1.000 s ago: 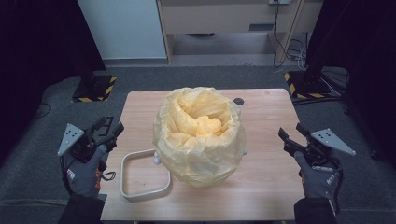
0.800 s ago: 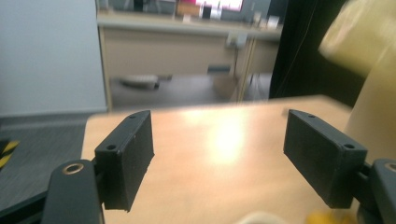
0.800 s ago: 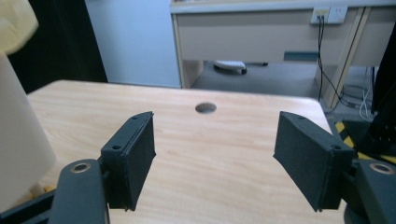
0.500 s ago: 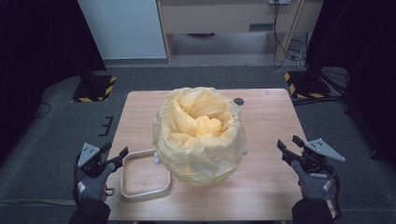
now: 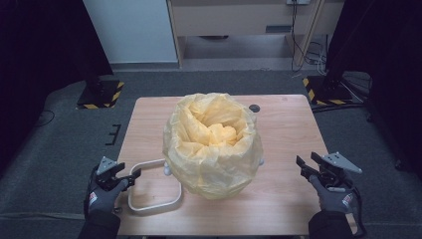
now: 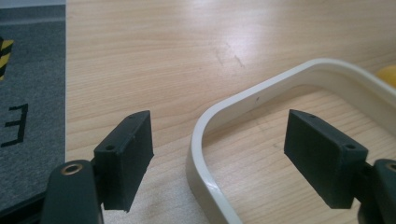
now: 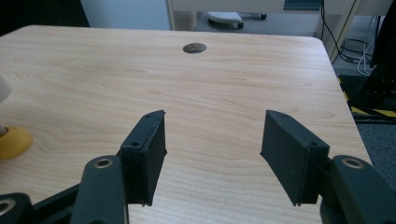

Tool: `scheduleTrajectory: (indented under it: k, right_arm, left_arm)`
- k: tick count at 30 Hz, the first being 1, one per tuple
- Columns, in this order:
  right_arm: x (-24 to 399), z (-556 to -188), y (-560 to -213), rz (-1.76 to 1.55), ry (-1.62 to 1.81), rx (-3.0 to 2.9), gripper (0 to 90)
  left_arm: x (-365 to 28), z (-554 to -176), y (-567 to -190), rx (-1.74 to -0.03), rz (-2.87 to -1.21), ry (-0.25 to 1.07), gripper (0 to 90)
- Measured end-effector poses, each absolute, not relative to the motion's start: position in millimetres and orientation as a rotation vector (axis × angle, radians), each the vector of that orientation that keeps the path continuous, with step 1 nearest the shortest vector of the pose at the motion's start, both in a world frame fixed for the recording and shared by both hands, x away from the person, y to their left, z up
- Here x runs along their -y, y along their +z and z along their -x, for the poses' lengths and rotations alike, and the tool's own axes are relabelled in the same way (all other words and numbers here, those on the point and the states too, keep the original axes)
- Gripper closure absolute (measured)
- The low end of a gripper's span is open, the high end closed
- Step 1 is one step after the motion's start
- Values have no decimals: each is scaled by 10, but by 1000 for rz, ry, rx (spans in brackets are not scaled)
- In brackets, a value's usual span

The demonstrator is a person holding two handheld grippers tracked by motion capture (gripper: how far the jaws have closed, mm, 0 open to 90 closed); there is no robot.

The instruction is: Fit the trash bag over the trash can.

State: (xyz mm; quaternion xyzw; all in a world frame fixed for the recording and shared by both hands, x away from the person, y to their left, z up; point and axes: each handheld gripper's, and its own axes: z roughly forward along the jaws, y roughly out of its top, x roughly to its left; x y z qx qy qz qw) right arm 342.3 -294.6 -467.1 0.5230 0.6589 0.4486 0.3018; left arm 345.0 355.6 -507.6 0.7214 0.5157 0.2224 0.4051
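Note:
A bin lined with a crumpled yellow bag (image 5: 214, 149) stands in the middle of the wooden table (image 5: 283, 129). A white rounded frame (image 5: 149, 206) lies flat on the table at its front left. My left gripper (image 5: 133, 177) is low at the frame's left side and open. In the left gripper view my gripper (image 6: 217, 126) straddles the frame's curved corner (image 6: 261, 88), with the pads clear of it. My right gripper (image 5: 304, 162) hovers over the table's right front edge. Its jaws (image 7: 212, 126) have just been closing, are still apart, and hold nothing.
A dark round cable hole (image 5: 254, 107) sits in the table behind the bag. Black stands with yellow-striped bases are on the floor at back left (image 5: 99, 94) and back right (image 5: 323, 92). A yellow bit of the bag (image 7: 11, 142) shows far left in the right gripper view.
Both grippers have come down toward the table. The left one moved in from beside the table's left edge to the white frame. The right gripper's jaws have narrowed somewhat.

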Motion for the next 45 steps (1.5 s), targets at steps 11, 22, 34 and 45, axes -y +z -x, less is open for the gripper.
scheduleTrajectory:
  k: [11, 22, 34, 45]
  right_arm:
    - [2918, -3438, -4683, -1367, 1167, -1776, 423]
    - [2922, -3443, -4693, -1372, 1154, -1787, 423]
    - [2908, -3451, -4704, -1368, 1152, -1795, 423]
    - [2906, -3449, -4703, -1367, 1144, -1802, 423]
  left_arm:
    - [-3504, -3605, -5211, -1265, -1967, 525, 320]
    - [-3476, -3704, -5252, -1301, -1973, 445, 432]
    - [-3490, -3733, -5223, -1305, -2020, 444, 650]
    - [-3519, -3724, -5131, -1139, -2088, 539, 518]
